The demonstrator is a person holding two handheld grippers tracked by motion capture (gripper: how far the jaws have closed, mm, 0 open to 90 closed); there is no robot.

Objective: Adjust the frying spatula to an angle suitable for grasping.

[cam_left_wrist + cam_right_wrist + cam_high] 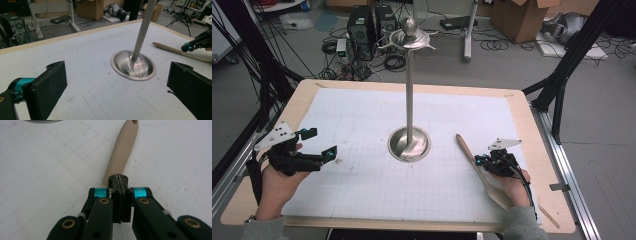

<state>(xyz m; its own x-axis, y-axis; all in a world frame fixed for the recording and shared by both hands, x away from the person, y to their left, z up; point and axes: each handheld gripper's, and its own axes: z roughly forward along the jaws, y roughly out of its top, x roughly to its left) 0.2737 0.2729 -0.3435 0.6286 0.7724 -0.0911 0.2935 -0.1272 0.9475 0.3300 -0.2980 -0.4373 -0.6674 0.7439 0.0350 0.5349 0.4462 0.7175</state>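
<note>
Centrally, the wooden spatula (477, 167) lay diagonally at lower right of the high view on the white gridded surface (362, 120), right of the metal stand (410, 142). Right tongs (482, 160) were fully closed just over its handle, clamping nothing. Left tongs (319, 143), lower left, stood wide open, empty.
</note>
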